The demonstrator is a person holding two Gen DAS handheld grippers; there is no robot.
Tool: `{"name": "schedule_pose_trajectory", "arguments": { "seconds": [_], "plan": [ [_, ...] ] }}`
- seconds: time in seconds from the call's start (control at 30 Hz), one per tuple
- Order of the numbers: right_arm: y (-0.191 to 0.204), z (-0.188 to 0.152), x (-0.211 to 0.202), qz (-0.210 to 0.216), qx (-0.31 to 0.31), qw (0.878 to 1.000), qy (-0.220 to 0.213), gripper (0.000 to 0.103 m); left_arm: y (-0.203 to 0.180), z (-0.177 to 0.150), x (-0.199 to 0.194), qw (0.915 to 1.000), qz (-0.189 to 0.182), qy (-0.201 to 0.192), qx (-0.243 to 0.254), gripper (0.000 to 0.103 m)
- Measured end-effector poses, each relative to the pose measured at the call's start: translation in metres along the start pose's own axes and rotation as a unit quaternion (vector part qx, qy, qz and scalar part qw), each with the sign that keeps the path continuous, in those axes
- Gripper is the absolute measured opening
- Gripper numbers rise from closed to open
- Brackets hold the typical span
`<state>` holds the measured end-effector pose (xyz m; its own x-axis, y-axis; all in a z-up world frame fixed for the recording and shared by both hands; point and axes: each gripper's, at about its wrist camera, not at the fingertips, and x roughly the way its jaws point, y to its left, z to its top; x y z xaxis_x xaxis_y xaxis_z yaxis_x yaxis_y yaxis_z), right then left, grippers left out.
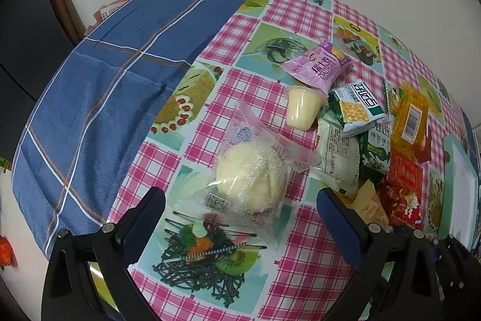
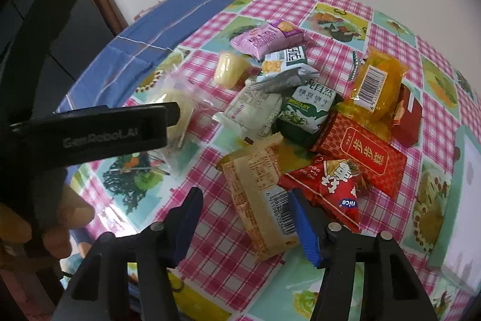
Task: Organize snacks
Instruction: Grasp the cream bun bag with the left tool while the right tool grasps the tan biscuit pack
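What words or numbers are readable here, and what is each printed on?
"BISCUIT": green and white packet.
"nice", upside down: red packet with a cartoon figure.
"GenRobot.AI": side of the left claw.
"FLOW...", cut off: paper behind the blue cloth.
Barcode digits on the tan wrapper: too blurred to be sure.
Large Chinese characters: red gold-framed packet, pink packet.
Fine print elsewhere: too small.

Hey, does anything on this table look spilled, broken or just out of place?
Nothing spilled or torn. The yellow jelly cup lies tipped on its side beside the heap, and the snack packets overlap at all angles.
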<state>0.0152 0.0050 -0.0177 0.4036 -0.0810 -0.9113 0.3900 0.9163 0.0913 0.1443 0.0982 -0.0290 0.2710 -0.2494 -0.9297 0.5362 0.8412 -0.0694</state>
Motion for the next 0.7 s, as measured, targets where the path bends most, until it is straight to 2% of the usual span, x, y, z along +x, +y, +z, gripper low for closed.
{"name": "schedule_pose_trajectory", "arguments": {
  "seconds": [0.1, 0.23, 0.4, 0.57, 0.63, 0.7],
  "plan": [
    [-0.005, 0.001, 0.009, -0.024, 0.0, 1.0, 0.013, 0.061, -0.003, 0.0, 0.004, 1.0, 0.0, 0.003, 0.006, 0.101],
    [-0.013, 0.002, 0.021, -0.008, 0.022, 0.999, 0.042, 0.061, -0.006, 0.001, 0.008, 0.9999, -0.002, 0.007, 0.01, 0.099],
    [-0.008, 0.0, 0.027, 0.02, 0.021, 0.998, 0.053, 0.061, -0.01, 0.002, 0.012, 0.9998, -0.004, 0.008, 0.018, 0.094],
    [0.001, -0.002, 0.036, 0.01, 0.008, 0.998, 0.062, 0.06, -0.014, 0.002, 0.017, 0.9997, 0.005, 0.012, 0.022, 0.087],
    [0.002, -0.004, 0.038, 0.006, 0.011, 0.998, 0.064, 0.052, -0.015, 0.003, 0.017, 0.9996, 0.01, 0.011, 0.022, 0.085],
    [0.0, -0.004, 0.039, 0.01, 0.018, 0.998, 0.061, 0.049, -0.014, 0.003, 0.016, 0.9996, 0.013, 0.01, 0.023, 0.08]
  ]
}}
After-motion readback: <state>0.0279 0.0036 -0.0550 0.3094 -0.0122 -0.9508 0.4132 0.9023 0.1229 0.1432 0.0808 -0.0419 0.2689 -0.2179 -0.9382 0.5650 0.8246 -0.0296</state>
